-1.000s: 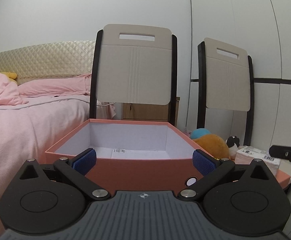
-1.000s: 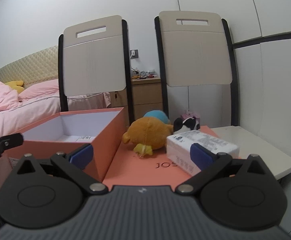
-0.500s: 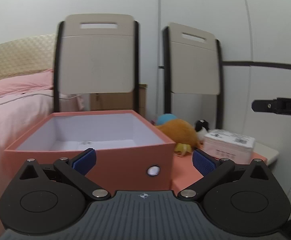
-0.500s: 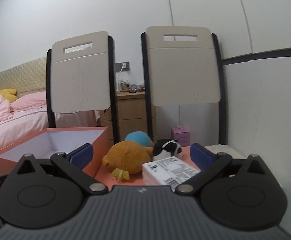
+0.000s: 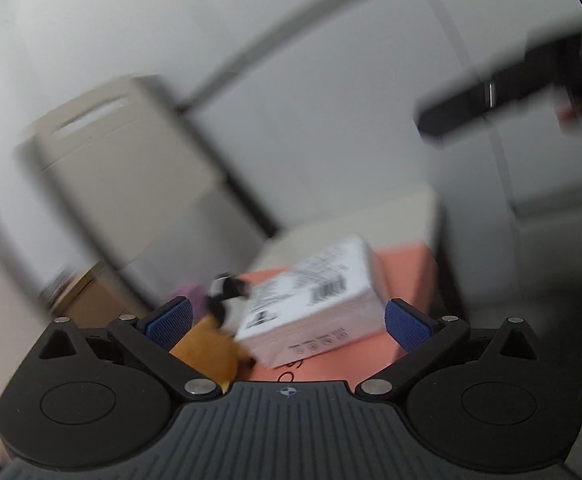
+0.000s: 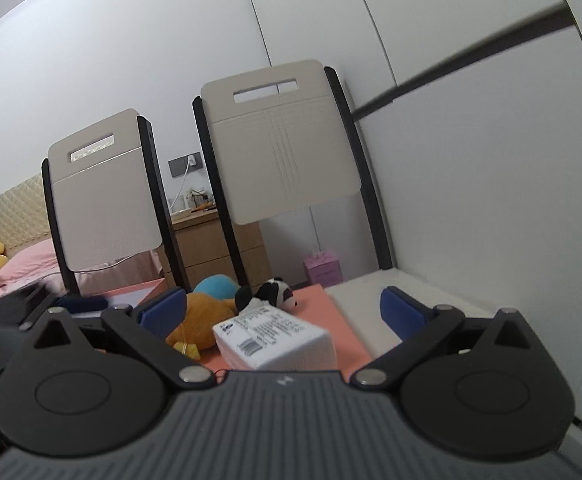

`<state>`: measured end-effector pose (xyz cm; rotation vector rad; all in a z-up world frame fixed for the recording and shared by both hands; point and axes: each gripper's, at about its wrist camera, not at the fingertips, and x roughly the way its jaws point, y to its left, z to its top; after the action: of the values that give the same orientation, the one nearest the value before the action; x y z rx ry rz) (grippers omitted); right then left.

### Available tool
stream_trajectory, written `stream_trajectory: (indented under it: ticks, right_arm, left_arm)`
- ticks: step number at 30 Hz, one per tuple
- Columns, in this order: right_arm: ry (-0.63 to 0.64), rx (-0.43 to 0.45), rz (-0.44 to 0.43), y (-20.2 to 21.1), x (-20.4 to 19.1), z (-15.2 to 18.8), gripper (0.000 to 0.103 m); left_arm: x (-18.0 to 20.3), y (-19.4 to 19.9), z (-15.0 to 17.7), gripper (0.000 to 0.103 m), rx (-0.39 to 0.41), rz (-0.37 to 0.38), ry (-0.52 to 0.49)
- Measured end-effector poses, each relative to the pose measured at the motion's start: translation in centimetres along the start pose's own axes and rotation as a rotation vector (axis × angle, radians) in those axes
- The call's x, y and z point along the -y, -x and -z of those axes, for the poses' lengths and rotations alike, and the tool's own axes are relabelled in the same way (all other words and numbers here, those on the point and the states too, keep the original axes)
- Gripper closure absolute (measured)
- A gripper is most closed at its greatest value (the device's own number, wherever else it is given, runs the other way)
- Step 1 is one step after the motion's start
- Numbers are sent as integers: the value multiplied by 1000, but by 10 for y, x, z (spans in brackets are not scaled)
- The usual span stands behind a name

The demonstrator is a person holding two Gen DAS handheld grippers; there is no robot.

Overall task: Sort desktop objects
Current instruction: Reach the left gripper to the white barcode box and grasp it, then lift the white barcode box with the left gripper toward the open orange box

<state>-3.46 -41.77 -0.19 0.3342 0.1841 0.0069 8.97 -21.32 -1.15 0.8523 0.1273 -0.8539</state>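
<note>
Nothing looks sorted yet, as far as I can judge. All the loose items sit out on the salmon-coloured lid [image 6: 333,316] low in the middle of the right wrist view, and neither tool carries anything. The left gripper [image 5: 289,320] has its blue pads spread wide apart, empty; the right gripper [image 6: 281,310] is likewise open and empty. So the whole job appears to lie ahead: each item has to be picked up and placed, presumably into the orange box [image 6: 147,288], of which only a corner shows at centre left of the right wrist view.

Counting what I can see: one white packet with barcode labels [image 6: 275,338], lying flat on the lid at bottom centre, between the right gripper's pads in that view. One orange plush toy [image 6: 203,320] just to its left, touching or nearly touching it. One small black-and-white plush [image 6: 269,294] directly behind the packet. One rounded blue plush [image 6: 217,283] behind the orange one; whether it is a separate toy or part of the orange one I cannot tell. Two chair backs stand behind the table.

The left wrist view is badly smeared and tilted, but the packet [image 5: 315,300] sits at lower centre there too, framed by the left pads, with the right tool as a dark shape at upper right.
</note>
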Motion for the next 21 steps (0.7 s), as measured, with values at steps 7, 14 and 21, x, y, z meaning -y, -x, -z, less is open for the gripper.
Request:
stream_trajectory:
  ticks: [7, 14, 21]
  right_arm:
    - [-44, -19, -42, 3, 7, -1, 0]
    - [-32, -59, -50, -26, 11, -6, 0]
    - [-37, -123, -117, -42, 0, 0, 0]
  left_arm:
    - [-21, -66, -12, 0, -103, 317, -554]
    - [-37, -130, -27, 0, -190, 614, -765]
    - [-33, -182, -25, 0, -329, 817, -875]
